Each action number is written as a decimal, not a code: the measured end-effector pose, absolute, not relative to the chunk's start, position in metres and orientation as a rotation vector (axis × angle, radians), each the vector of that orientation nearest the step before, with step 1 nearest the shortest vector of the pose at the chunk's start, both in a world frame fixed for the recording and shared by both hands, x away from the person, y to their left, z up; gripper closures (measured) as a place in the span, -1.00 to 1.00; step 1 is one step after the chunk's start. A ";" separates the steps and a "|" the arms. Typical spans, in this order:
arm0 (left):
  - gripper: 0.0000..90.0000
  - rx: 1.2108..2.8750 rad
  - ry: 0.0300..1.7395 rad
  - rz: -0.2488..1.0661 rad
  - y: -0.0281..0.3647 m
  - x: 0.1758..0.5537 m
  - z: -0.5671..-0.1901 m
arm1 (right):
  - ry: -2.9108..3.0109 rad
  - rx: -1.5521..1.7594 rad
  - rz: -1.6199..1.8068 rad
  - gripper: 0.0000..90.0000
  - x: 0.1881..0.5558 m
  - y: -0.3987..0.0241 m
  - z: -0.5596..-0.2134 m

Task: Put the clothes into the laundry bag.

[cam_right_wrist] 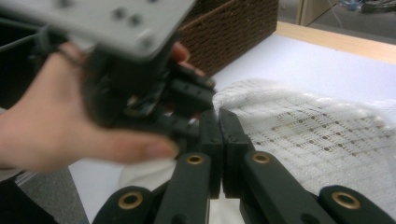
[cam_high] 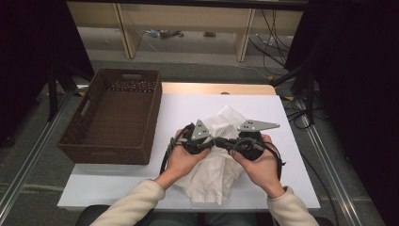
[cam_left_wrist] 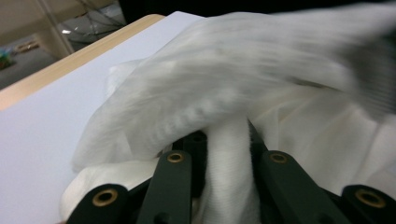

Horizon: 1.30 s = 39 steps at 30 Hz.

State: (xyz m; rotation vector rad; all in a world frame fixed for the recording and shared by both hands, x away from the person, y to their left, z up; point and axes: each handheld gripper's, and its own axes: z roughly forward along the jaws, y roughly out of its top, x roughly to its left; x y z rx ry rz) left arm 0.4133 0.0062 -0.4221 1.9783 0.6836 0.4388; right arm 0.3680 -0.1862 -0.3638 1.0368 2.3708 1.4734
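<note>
A white cloth lies crumpled on the white table, with one part raised behind the two grippers. My left gripper points right and is shut on a bunched fold of it; in the left gripper view that fold stands squeezed between the jaws. My right gripper faces it from the right, tip to tip. In the right gripper view its jaws are pressed together, and the open-weave edge of the cloth runs into their tips. The left hand is close by.
A brown wicker basket stands at the table's left side, its inside bare; its wall is seen past the left hand. A wooden strip borders the table's far edge. Cables and shelf legs lie on the floor beyond.
</note>
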 end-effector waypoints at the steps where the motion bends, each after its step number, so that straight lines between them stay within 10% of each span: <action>1: 0.74 1.973 0.713 0.467 0.008 0.413 -0.422 | 2.375 1.034 1.488 1.00 0.368 -0.185 -0.365; 10: 0.72 1.945 0.820 0.585 0.023 0.391 -0.406 | 2.332 1.034 1.480 1.00 0.366 -0.196 -0.353; 19: -0.26 2.059 0.763 0.550 0.025 0.378 -0.397 | 2.332 1.146 1.444 1.00 0.376 -0.199 -0.366; 26: -0.40 2.141 0.743 0.530 0.033 0.363 -0.410 | 2.318 1.164 1.448 1.00 0.377 -0.202 -0.365; 31: -0.27 2.217 0.744 0.516 0.024 0.371 -0.432 | 2.330 1.133 1.407 1.00 0.378 -0.200 -0.366; 39: 0.67 2.211 0.773 0.463 0.024 0.384 -0.427 | 2.341 1.151 1.379 1.00 0.379 -0.199 -0.370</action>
